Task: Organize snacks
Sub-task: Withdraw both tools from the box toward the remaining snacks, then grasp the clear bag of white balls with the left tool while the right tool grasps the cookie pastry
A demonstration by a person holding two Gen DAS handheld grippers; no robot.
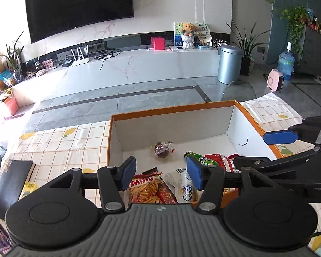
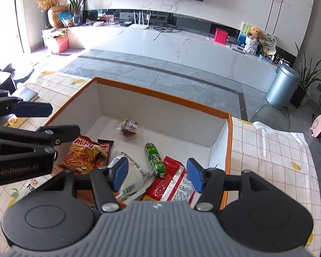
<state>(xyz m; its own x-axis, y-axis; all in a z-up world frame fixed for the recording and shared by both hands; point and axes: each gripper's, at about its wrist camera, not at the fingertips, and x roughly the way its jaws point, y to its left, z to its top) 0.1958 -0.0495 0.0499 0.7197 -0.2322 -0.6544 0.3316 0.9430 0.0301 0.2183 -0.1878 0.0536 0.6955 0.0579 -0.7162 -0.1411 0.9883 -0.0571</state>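
Observation:
An orange-rimmed cardboard box [image 1: 171, 108] [image 2: 160, 92] stands on the checked tablecloth. Inside lie a red Mimi fries bag [image 1: 145, 187] [image 2: 83, 154], a clear-wrapped dark chocolate ball [image 1: 161, 148] [image 2: 128, 128], a green sausage stick [image 1: 201, 158] [image 2: 155, 158], a white packet [image 1: 185, 189] [image 2: 134, 171] and a red packet [image 1: 220, 160] [image 2: 171, 184]. My left gripper [image 1: 161, 173] is open and empty over the box's near left. My right gripper [image 2: 157, 174] is open and empty over the near right; it also shows in the left wrist view [image 1: 267, 150].
A black book [image 1: 10, 184] and a yellow packet [image 1: 28, 187] lie on the cloth left of the box. Another snack packet [image 2: 31, 185] lies outside the box's near left corner. A glass chair back [image 1: 238, 90] stands beyond the table's far edge.

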